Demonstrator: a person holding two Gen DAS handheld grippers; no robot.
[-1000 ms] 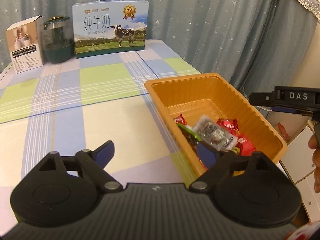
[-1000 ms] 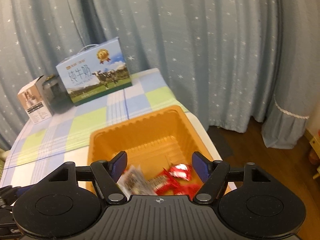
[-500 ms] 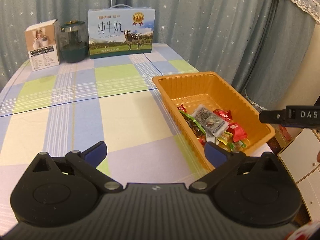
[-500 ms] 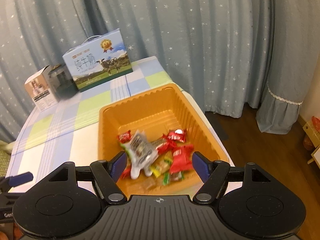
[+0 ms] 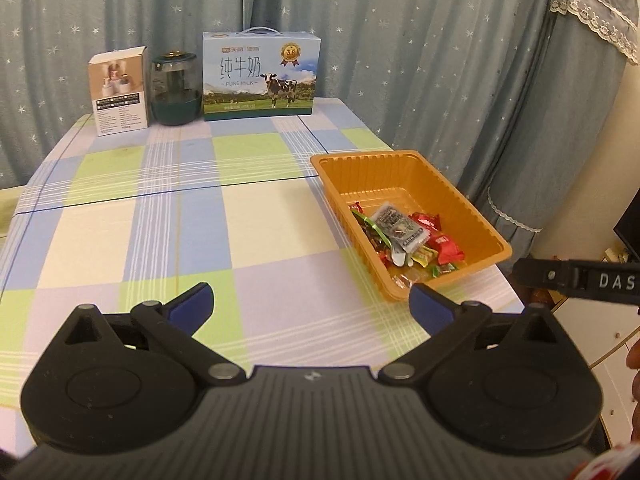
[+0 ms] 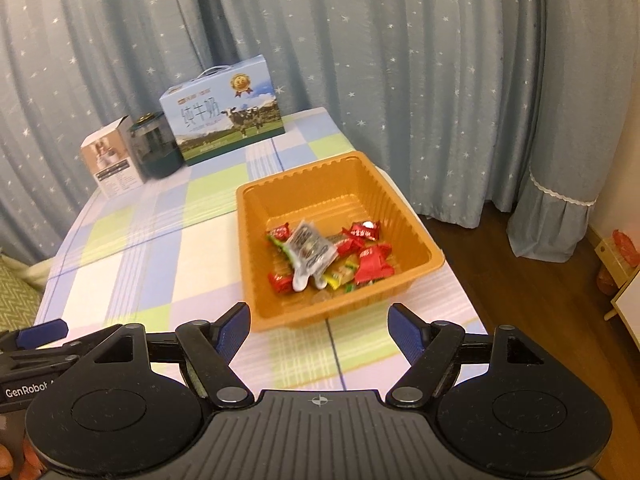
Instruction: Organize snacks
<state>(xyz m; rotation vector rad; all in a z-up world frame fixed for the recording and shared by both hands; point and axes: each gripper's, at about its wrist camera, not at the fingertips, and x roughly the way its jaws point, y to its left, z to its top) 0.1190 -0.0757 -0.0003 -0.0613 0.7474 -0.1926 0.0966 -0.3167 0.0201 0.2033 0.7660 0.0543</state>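
An orange plastic tray point(image 5: 400, 168) point(image 6: 332, 184) sits at the right edge of the checked table. It holds a heap of wrapped snacks point(image 5: 408, 236) point(image 6: 328, 252): red packets, a grey-and-white sachet, green and yellow sweets. My left gripper point(image 5: 310, 304) is open and empty, held above the table's near part, left of the tray. My right gripper point(image 6: 319, 326) is open and empty, held back from the tray's near rim. Part of the right gripper point(image 5: 576, 278) shows at the right of the left wrist view.
At the table's far end stand a blue milk carton box point(image 5: 260, 76) point(image 6: 224, 114), a dark green jar point(image 5: 175, 90) point(image 6: 154, 146) and a small white box point(image 5: 119, 90) point(image 6: 110, 164). Blue star curtains hang behind. The floor point(image 6: 520, 280) and a white cabinet point(image 5: 600, 344) lie to the right.
Both grippers have pulled back and up from the tray, so more of the table shows. The snacks stay in the tray.
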